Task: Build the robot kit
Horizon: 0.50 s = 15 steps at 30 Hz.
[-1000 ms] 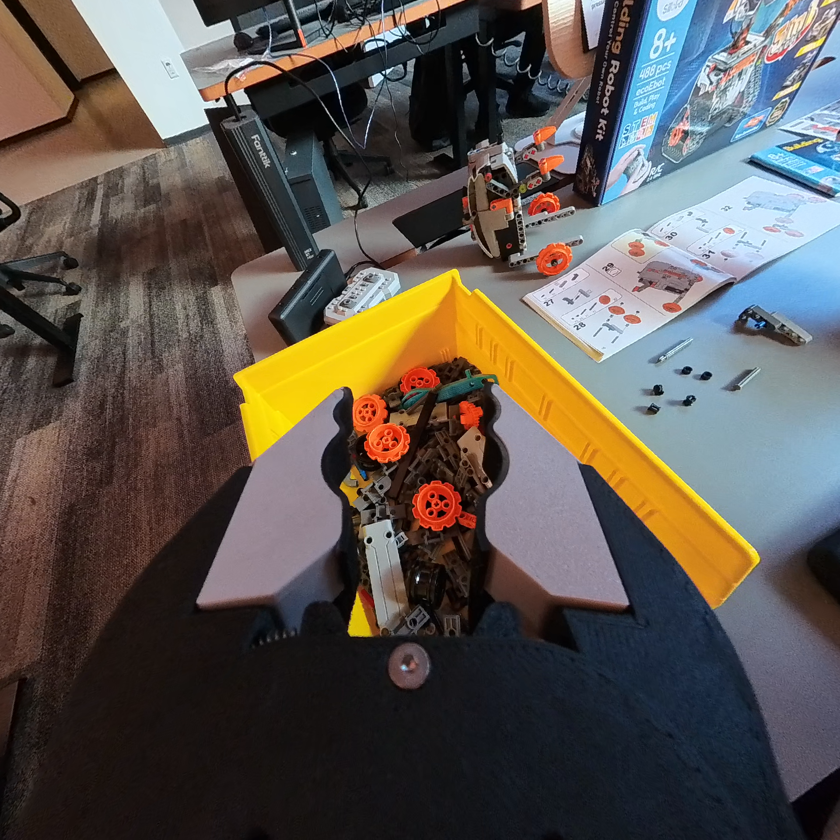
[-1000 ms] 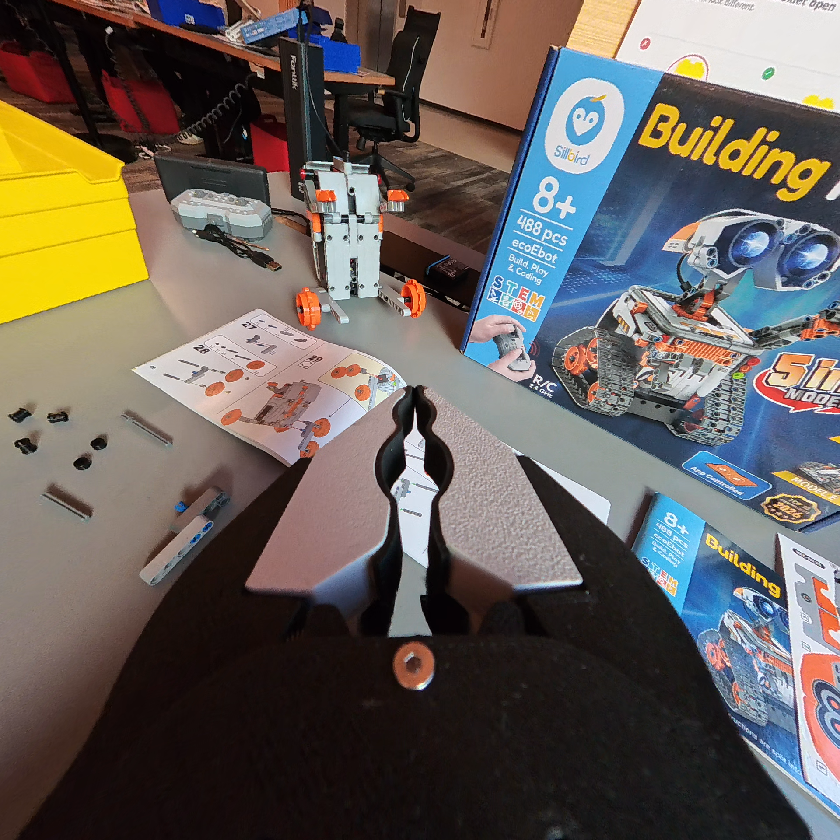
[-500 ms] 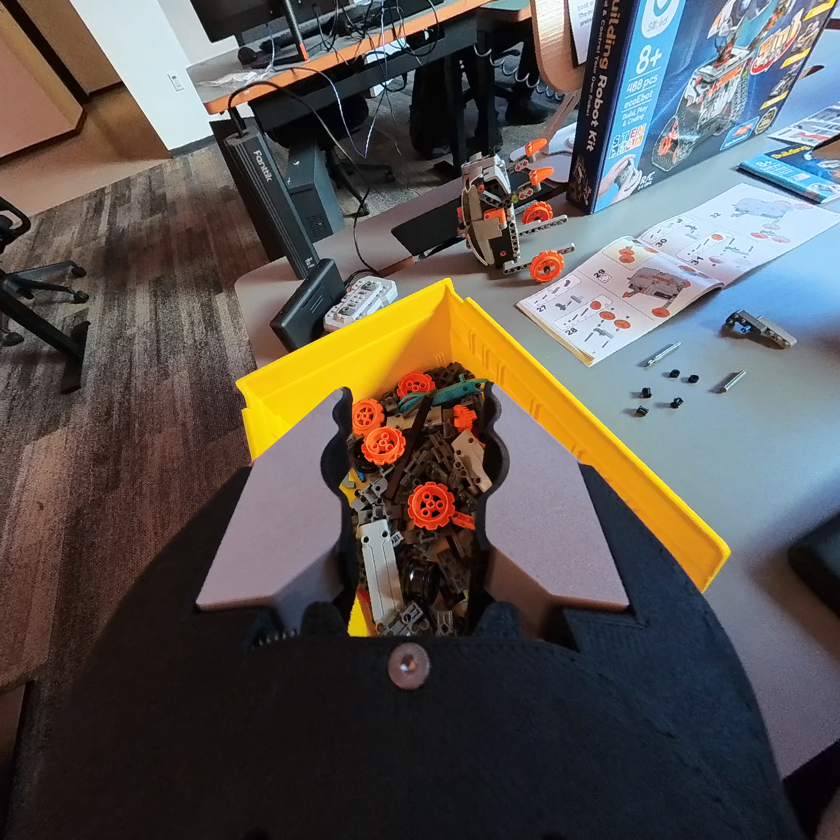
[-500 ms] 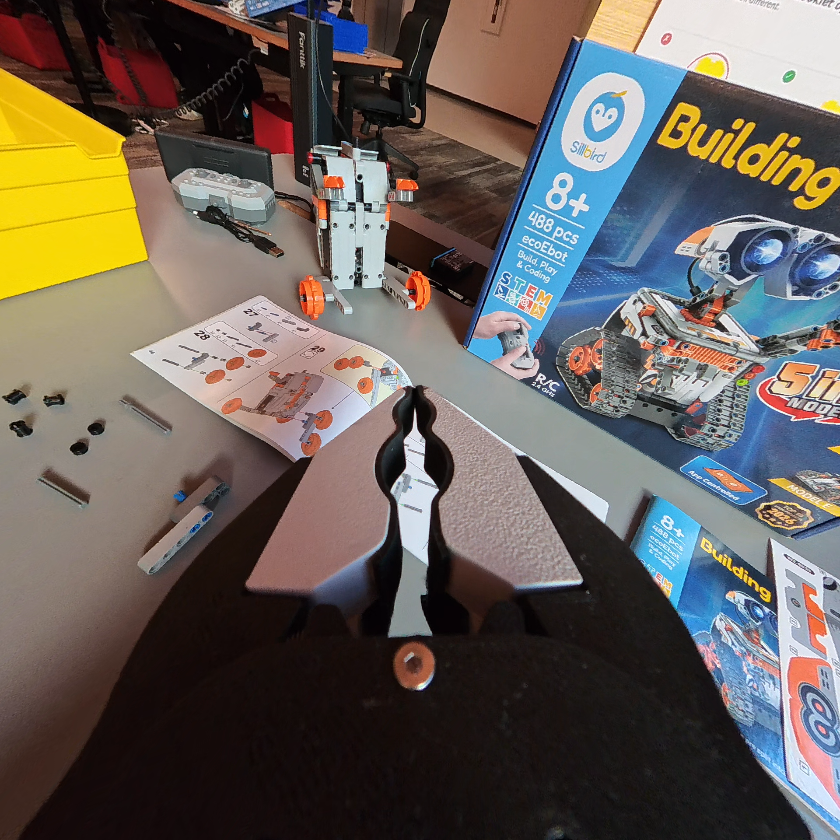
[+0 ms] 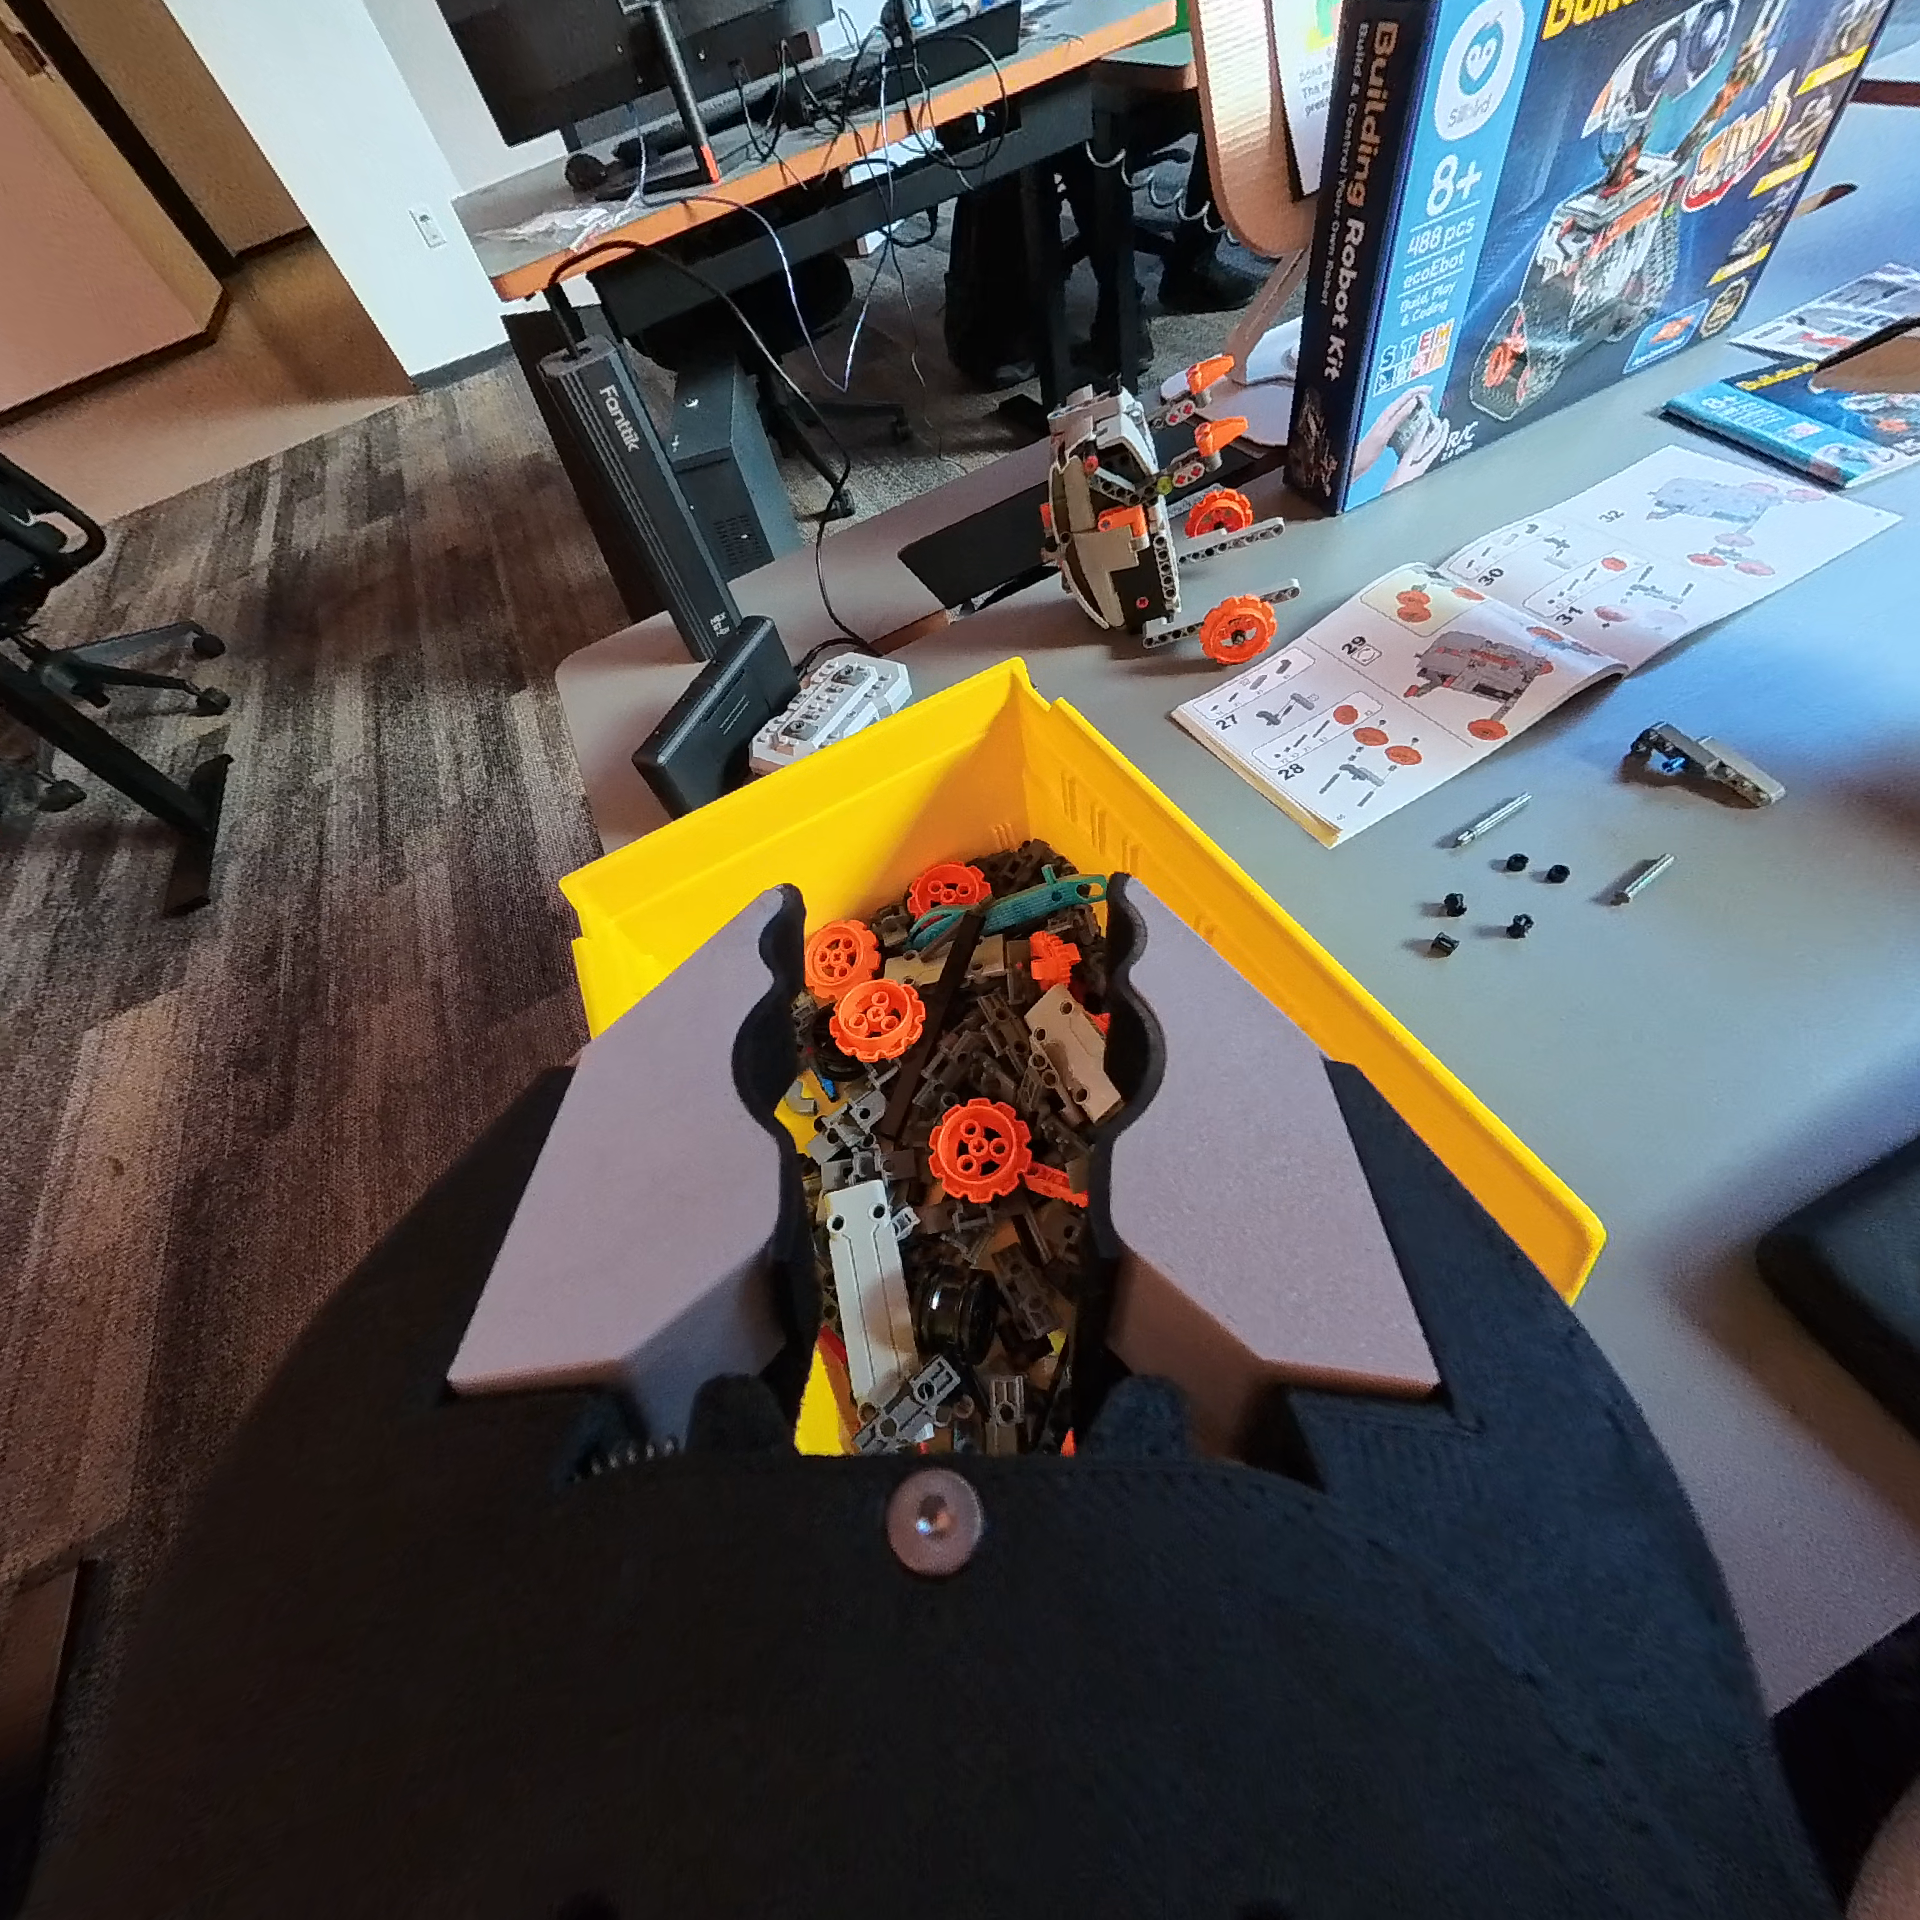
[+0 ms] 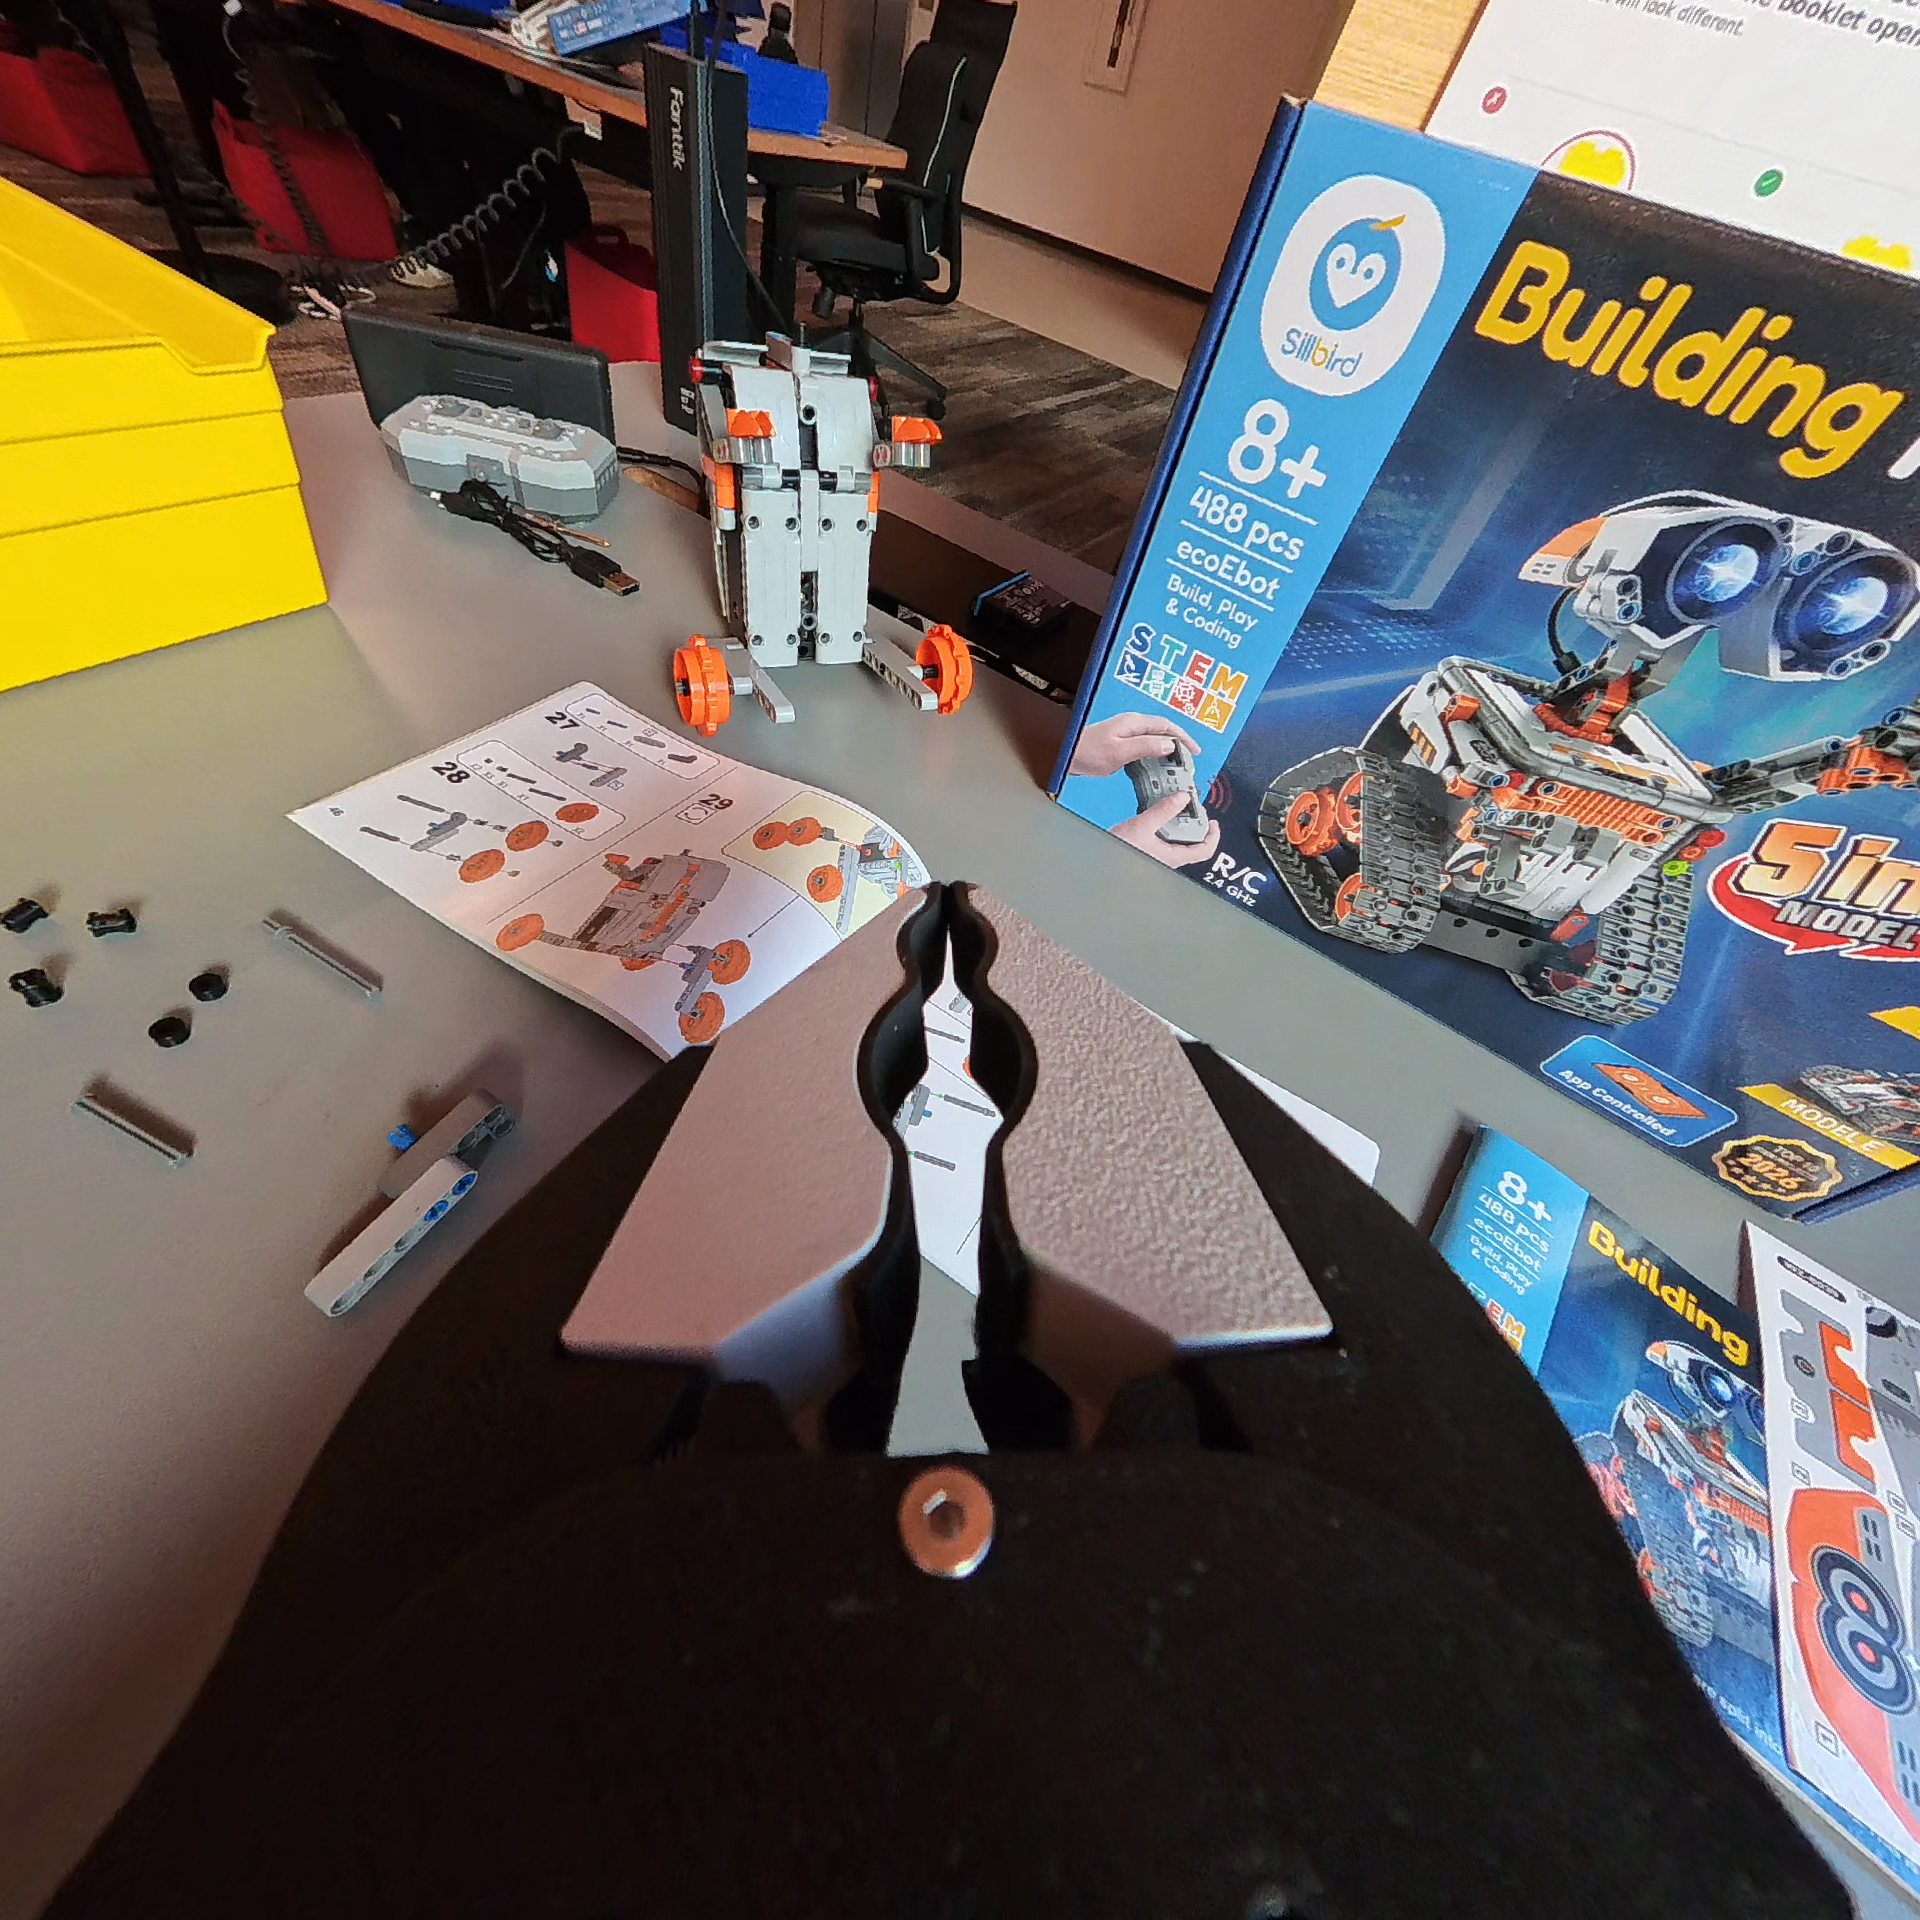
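**Left fingers spread over the parts bin, right fingers closed above the booklet**

The left gripper [image 5: 956,935] hangs over the yellow bin [image 5: 1247,935] of loose building parts, fingers spread and holding nothing. The half-built model [image 6: 800,540] stands on the worktop [image 6: 260,1143] beyond the open instruction booklet [image 6: 613,852]. The right gripper [image 6: 948,904] hovers there, fingers pressed together, empty. Pins and axles lie loose near the booklet.

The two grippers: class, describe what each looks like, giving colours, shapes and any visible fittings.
Both match. The left gripper and the right gripper each have a wide, rounded black body with a rough, grainy surface, one round silver screw head at its centre, and two flat grey-mauve wedge fingers edged inside with wavy black pads. No cables, markings or sleeves show.
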Each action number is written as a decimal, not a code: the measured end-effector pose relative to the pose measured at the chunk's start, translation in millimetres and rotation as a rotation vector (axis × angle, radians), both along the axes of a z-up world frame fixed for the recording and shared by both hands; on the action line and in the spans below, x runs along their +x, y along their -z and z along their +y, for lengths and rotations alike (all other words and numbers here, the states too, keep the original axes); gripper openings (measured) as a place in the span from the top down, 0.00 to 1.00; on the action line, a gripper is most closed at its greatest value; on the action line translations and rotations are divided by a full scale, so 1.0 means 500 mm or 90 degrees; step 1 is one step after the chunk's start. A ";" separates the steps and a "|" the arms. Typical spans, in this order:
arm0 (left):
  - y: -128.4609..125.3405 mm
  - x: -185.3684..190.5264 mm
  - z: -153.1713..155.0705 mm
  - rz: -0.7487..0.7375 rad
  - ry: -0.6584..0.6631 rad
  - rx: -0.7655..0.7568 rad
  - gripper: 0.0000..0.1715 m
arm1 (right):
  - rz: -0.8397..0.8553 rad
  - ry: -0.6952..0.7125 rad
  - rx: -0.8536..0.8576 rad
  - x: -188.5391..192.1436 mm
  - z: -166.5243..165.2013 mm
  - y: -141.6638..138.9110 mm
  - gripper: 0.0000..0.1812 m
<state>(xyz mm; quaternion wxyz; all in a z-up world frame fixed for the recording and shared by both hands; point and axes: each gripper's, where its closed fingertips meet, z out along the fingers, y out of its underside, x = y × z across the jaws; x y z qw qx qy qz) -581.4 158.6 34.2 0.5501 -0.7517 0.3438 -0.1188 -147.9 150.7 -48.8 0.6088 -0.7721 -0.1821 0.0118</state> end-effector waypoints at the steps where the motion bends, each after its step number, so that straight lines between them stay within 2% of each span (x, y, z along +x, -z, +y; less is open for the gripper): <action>1: 0.000 0.000 -0.001 0.001 0.000 0.000 0.68 | 0.000 0.000 -0.001 0.001 0.000 0.001 1.00; 15: -0.013 -0.008 -0.014 -0.005 -0.001 0.004 0.67 | 0.006 0.007 -0.014 0.010 0.004 0.014 1.00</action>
